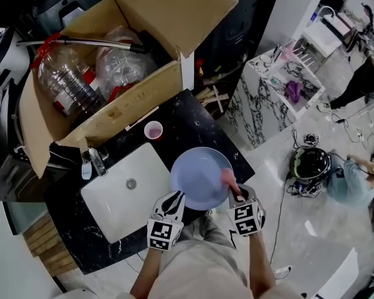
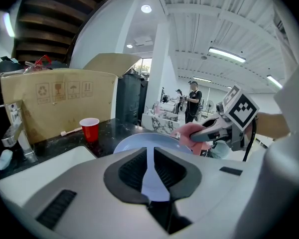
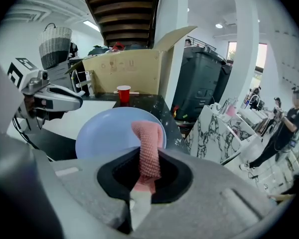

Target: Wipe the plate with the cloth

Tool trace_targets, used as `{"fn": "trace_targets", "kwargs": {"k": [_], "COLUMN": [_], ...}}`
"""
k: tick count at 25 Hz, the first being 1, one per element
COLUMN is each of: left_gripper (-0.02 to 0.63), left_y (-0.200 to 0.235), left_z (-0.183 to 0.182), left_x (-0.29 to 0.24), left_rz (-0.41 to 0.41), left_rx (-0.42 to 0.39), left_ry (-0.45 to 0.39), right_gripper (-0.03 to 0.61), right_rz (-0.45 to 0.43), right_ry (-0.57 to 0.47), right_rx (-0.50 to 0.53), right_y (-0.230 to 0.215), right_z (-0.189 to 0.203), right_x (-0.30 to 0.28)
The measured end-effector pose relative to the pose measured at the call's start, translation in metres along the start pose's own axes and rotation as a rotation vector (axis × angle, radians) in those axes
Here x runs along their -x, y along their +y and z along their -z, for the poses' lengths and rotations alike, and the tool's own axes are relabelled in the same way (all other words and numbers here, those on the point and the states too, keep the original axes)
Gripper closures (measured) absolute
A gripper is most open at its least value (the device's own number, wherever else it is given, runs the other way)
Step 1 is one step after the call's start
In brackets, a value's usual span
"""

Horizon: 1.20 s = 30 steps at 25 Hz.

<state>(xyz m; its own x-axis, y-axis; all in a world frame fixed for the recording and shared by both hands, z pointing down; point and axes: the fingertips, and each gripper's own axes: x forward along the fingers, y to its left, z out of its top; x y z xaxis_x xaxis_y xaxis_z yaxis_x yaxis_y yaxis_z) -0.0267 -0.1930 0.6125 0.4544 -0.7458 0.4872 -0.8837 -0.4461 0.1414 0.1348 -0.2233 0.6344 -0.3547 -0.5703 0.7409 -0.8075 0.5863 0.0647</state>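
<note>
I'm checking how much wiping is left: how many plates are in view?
1. The blue plate, held by the left gripper beside the sink; the cardboard box may hide others.

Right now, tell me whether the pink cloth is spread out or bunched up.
Bunched up: the cloth is a narrow folded strip pinched in the right claw, with its tip lying over the plate.

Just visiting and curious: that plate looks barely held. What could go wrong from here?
The left hand-held gripper pinches the plate only at its near rim, so pushing with the cloth might tip it out onto the counter. The right hand-held gripper holds just a narrow fold of cloth, which could pull free mid-wipe.
</note>
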Motion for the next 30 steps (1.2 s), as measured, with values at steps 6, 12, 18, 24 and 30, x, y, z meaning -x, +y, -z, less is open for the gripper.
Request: {"fn": "trace_targets", "kwargs": {"k": [6,12,18,24,30], "left_gripper": [0.569,0.569,0.572,0.572,0.577], "left_y": [-0.003,-0.004,-0.006,-0.007,-0.011], "left_z": [-0.014,-0.025,-0.039,-0.048,-0.058], "left_x": [0.002,0.006,0.009,0.013,0.018], "left_rz": [-0.002,-0.006,-0.014,-0.020,-0.014], "left_rx": [-0.009,-0.020,-0.038,-0.040,-0.040], "left_ry": [-0.020,-0.043,-0.072,-0.097,-0.130], "right_gripper": [0.549,0.549,0.549,0.549,0.549], "right_rz": [-0.029,-0.056,-0.096,-0.143,-0.160], "right_ry": [-0.088,-0.156,-0.247,-0.315,-0.384], "right_rx": [0.027,0.048,0.081,0.086,0.061], "right_y": [0.007,0.017,0.031,0.047,0.055], "right_z": [-0.021,-0.041,-0.061,-0.077,-0.089], "right_x": [0.011,0.021,0.031,0.039,0.049]}}
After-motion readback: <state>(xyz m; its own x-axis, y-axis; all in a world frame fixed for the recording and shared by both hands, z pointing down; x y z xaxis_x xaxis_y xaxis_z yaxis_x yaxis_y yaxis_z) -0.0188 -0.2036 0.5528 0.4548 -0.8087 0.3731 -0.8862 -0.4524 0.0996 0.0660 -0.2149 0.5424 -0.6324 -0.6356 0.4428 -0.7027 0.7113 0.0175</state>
